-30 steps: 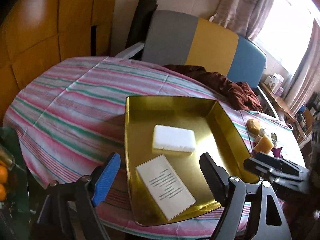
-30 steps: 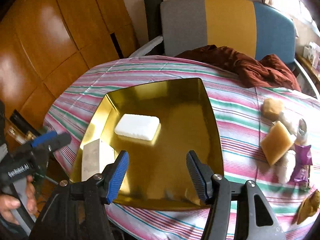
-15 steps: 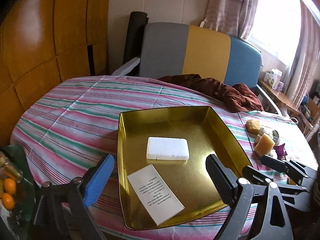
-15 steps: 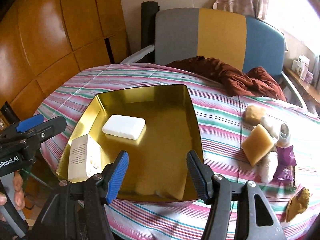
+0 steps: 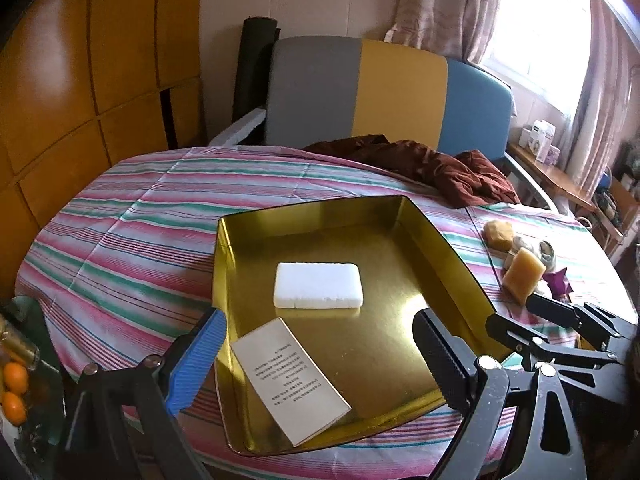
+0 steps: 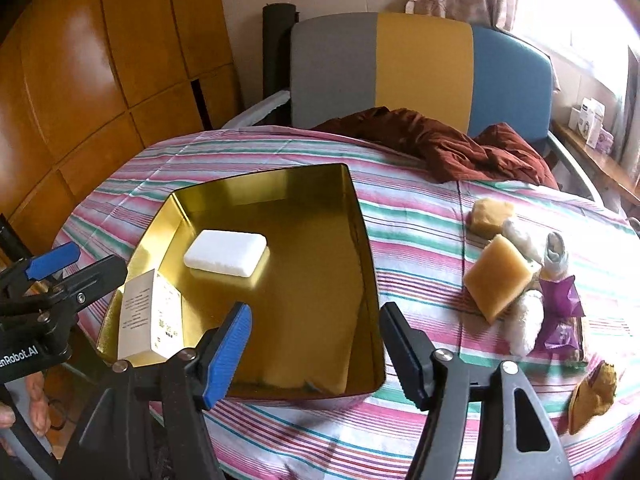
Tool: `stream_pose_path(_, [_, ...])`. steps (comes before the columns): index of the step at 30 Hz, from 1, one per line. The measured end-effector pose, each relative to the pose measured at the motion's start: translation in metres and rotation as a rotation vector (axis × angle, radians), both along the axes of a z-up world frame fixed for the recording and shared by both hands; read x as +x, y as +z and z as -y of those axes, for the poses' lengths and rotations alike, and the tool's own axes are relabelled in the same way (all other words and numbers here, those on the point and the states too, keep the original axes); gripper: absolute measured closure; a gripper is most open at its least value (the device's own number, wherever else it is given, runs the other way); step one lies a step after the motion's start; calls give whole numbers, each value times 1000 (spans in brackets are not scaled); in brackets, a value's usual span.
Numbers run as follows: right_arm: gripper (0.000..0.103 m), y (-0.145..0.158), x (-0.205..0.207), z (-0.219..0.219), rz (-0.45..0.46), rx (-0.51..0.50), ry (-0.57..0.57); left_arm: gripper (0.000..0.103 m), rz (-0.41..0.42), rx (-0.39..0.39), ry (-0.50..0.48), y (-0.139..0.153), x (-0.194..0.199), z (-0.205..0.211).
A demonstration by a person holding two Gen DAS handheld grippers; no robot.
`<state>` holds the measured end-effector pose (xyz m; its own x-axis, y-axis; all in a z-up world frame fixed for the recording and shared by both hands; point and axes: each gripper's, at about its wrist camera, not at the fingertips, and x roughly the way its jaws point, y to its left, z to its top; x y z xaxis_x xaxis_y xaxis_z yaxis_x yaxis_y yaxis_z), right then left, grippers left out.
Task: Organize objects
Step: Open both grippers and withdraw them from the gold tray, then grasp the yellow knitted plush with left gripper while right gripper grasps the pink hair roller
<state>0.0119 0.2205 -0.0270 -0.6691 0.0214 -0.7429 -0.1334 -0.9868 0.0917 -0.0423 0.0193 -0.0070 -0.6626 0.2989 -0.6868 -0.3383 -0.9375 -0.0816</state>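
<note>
Both your grippers are hovering empty: left gripper [image 5: 316, 356] spread wide, right gripper [image 6: 316, 344] opening partway. Be steering right toward the amber soap [image 6: 498, 282] on the worktop [image 6: 420, 240], beside the gold tray [image 6: 362, 240].

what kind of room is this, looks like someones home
Most likely a lived-in home room, a dining or living area: a round table under a striped tablecloth, a tricolour upholstered chair behind it, and a curtained window.

— Where is free room?
— Inside the gold tray [image 6: 362, 216], right of the white bar [image 6: 225, 254] and box [image 6: 150, 316].
— Obstacles?
— Soap clutter [image 6: 516, 276] at right, brown cloth [image 6: 448, 140] behind.
</note>
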Motion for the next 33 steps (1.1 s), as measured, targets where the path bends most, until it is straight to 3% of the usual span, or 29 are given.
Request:
stream_pose_path(19, [36, -15, 38, -76, 69, -58, -184, 8, 29, -1, -142, -4, 4, -43])
stream_pose_path(26, [36, 3, 93, -156, 59, -91, -387, 8, 25, -2, -230, 0, 8, -72])
stream_pose_path(33, [36, 20, 158, -228, 71, -68, -585, 10, 18, -1, -373, 2, 15, -128])
